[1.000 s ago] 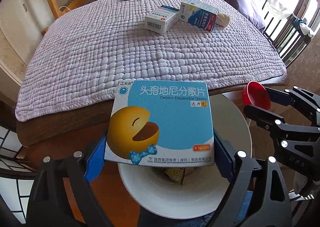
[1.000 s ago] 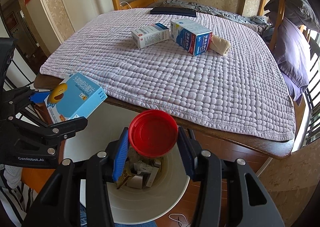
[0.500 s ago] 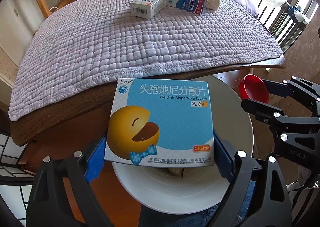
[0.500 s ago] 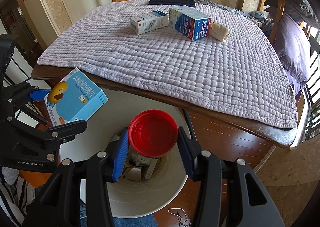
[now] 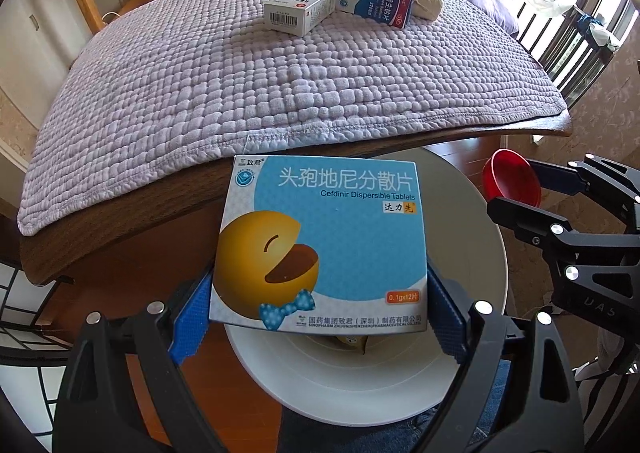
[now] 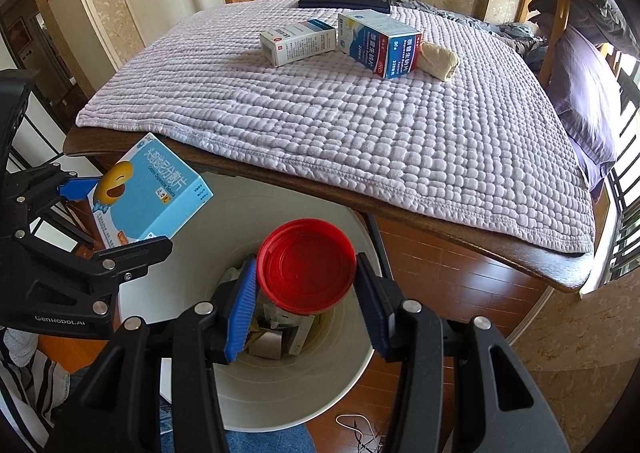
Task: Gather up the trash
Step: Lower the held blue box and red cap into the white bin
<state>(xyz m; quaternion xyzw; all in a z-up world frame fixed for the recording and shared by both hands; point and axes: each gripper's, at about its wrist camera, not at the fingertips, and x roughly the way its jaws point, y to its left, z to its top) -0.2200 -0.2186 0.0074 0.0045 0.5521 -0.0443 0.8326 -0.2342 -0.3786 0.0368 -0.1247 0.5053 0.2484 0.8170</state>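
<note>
Trash held over the white bin

Bin (image 6: 288,409) comes nearest: a round white plastic wastebasket standing on the wood floor by the near edge of the table (image 6: 460,231), holding crumpled cardboard and small flattened boxes (image 6: 276,337) at its bottom. The right gripper (image 6: 306,293), tilted steeply downward above the bin's mouth, clamps a round red plastic lid (image 6: 306,265) between its ribbed blue pads, jaws narrow. Beside it, the left gripper (image 5: 318,317), also pitched down, grips a flat blue cardboard tablet box (image 5: 324,245) printed with a yellow smiling face; its jaws stand wide across the box's breadth, and the box hangs over the bin's rim toward the table. Past the table's near edge lies a lilac quilted cloth (image 6: 360,125), puffy and gridded, covering the top. Toward the far edge sit a white medicine box (image 6: 298,42) and a blue-and-white box (image 6: 378,43), touching, with a beige crumpled wad (image 6: 440,60) against the latter. At the far edge lies a dark flat object (image 6: 344,3).
</note>
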